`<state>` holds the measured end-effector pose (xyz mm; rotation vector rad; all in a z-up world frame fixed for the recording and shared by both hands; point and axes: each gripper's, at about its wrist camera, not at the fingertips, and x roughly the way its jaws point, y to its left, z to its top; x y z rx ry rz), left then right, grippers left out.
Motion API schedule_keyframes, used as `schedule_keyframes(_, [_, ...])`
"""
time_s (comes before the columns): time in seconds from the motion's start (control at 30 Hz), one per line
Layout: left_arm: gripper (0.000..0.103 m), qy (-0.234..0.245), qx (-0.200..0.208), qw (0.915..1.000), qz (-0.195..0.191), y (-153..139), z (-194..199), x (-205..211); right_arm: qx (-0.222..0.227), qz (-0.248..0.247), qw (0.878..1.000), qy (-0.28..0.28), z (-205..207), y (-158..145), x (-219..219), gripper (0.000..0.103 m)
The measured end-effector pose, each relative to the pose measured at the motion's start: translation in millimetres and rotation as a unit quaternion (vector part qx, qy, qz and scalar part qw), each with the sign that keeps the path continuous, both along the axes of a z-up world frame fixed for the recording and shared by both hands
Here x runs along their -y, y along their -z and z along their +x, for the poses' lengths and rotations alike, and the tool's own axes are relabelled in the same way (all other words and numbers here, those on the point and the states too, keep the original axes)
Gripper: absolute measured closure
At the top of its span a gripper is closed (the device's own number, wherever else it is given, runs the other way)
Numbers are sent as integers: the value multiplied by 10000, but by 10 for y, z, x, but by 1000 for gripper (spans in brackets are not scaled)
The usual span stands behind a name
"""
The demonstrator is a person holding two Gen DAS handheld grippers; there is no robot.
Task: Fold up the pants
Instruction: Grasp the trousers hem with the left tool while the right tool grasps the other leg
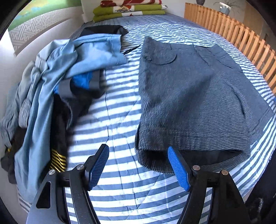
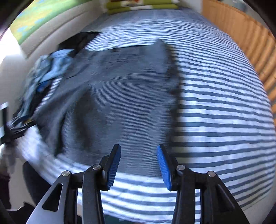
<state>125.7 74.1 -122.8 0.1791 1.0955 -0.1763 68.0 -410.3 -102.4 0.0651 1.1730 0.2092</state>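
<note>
A pair of dark grey ribbed pants (image 1: 186, 96) lies folded flat on the blue-and-white striped bed cover (image 1: 120, 120), its open hem facing me. My left gripper (image 1: 138, 151) is open just in front of the hem's left corner, with nothing between its blue pads (image 1: 177, 168). The right wrist view is motion-blurred. There the same grey pants (image 2: 124, 103) spread ahead, and my right gripper (image 2: 138, 149) hovers open over their near edge, holding nothing.
A heap of clothes (image 1: 51, 89), light blue, black and yellow-striped, lies on the bed's left side. Folded green and red blankets (image 1: 129, 8) are stacked at the head. A wooden slat rail (image 1: 241, 36) borders the right side. A white wall (image 1: 10, 69) is at left.
</note>
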Motion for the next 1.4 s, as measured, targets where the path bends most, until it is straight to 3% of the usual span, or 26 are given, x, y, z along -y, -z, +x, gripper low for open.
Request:
schedule_keyframes(0.17, [30,-232,59,9994,-258,81,58,-50,90,173,9920,-1246,-153,-114,-967,63])
schedule_keyframes(0.27, [37,-212,52,9988,-428,126,136,-47,-29,206,9848,-1726,-218,2,-1479,63])
schedule_keyframes(0.43, [46,-74,28,9986,-522,150,93,-15,134,-717,9757,-2064,-214,359,-2106,63])
schedule_keyframes(0.6, [46,92,-10,9983,-568,154,20,-2,187,-1063,9684,-2247,-176,443,-2341,62])
schedule_keyframes(0.67, [46,55,-55,9984,-552,189,50,-13,39,-1103,9632,-2450,-151,468,-2459,55])
schedule_keyframes(0.7, [48,18,-64,9984,-557,207,74,-25,52,-1263,9589,-2539,-149,503,-2540,53])
schedule_keyframes(0.8, [72,-12,-173,9972,-734,258,143,-28,128,-1755,9475,-2669,-139,620,-2684,53])
schedule_keyframes(0.87, [79,-13,-128,9971,-749,246,158,-14,169,-1924,9437,-2684,-126,656,-2713,65])
schedule_keyframes(0.9, [84,-17,-97,9972,-737,235,164,-13,212,-2049,9417,-2660,-125,662,-2699,79])
schedule_keyframes(0.93, [89,-12,-70,9972,-750,212,167,-13,222,-2055,9430,-2610,-115,651,-2665,80])
schedule_keyframes(1.03, [90,47,78,9970,-764,69,162,-13,168,-1509,9607,-2325,-101,494,-2452,86])
schedule_keyframes(1.17, [93,164,435,9973,-568,-256,153,-1,166,-309,9849,-1694,-39,119,-2091,87])
schedule_keyframes(1.3, [93,373,693,9968,-136,-538,100,32,160,485,9915,-1199,-24,-95,-1792,88])
schedule_keyframes(1.4, [90,776,501,9953,291,-454,-19,104,-28,448,9906,-1290,-95,58,-1798,87])
